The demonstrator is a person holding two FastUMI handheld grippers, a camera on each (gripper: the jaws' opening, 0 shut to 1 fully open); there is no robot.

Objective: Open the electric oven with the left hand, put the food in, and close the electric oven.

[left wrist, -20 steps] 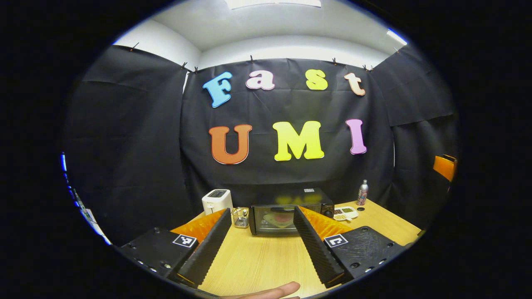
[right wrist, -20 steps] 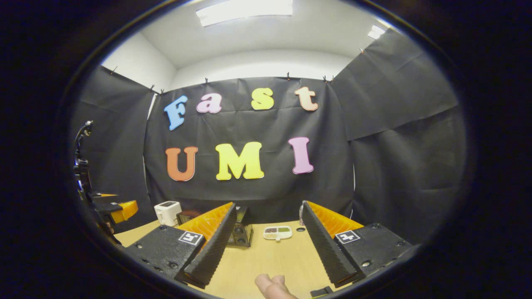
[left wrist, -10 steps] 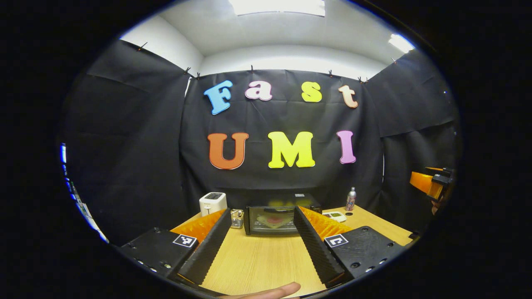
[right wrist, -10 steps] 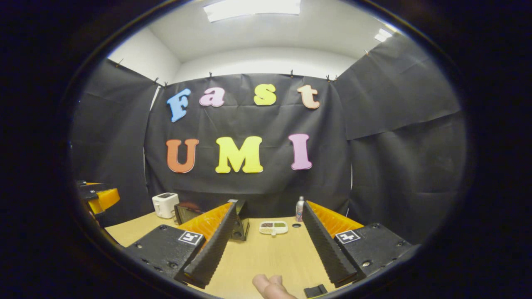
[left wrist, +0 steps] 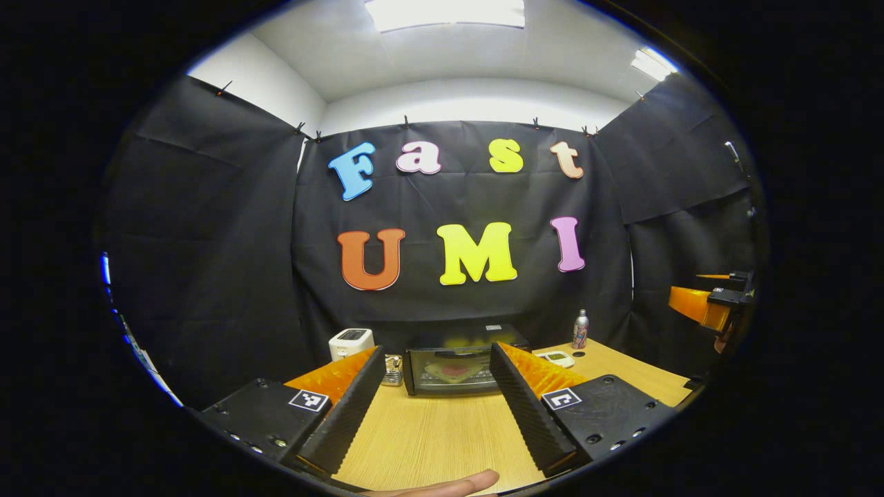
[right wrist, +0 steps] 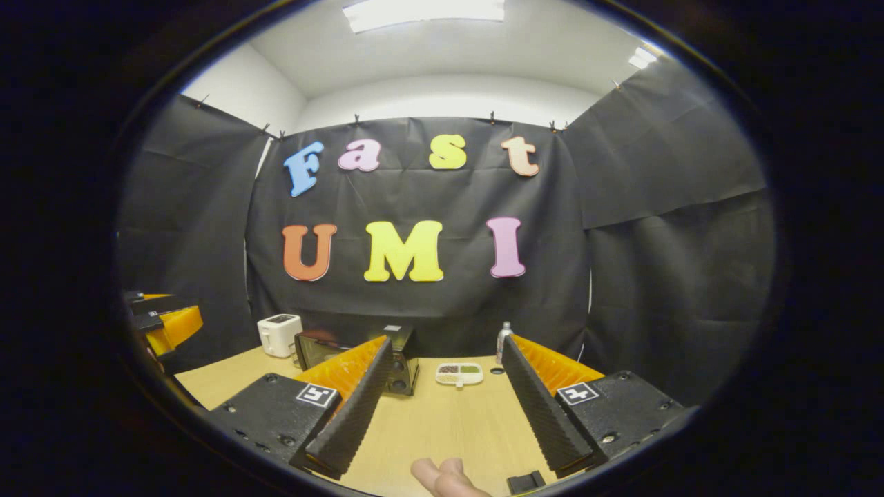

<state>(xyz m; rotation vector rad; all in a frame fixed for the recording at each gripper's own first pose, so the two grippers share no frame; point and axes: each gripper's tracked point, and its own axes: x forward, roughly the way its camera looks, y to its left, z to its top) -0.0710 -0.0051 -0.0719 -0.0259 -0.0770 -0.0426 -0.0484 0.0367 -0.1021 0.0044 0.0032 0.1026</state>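
Note:
The black electric oven (left wrist: 452,369) stands at the back of the wooden table (left wrist: 428,442) with its glass door closed. Through the glass a pinkish food item (left wrist: 454,371) shows inside. My left gripper (left wrist: 436,355) is open and empty, well short of the oven and pointing at it. In the right gripper view the oven (right wrist: 319,347) sits left of centre, partly behind a finger, with its knob side (right wrist: 399,371) showing. My right gripper (right wrist: 447,345) is open and empty above the table. Each gripper also appears at the edge of the other's view: the right gripper (left wrist: 704,304), the left gripper (right wrist: 166,324).
A white toaster (left wrist: 351,342) and a small wire basket (left wrist: 394,369) stand left of the oven. To its right are a white compartment tray (right wrist: 459,373) and a small bottle (left wrist: 581,329). A person's fingertip (left wrist: 442,483) shows at the bottom edge. Bare tabletop lies before the oven.
Both views have drawn back a little, so the oven looks smaller and farther. The right gripper has come into the left gripper view's right edge. Both grippers stay open.

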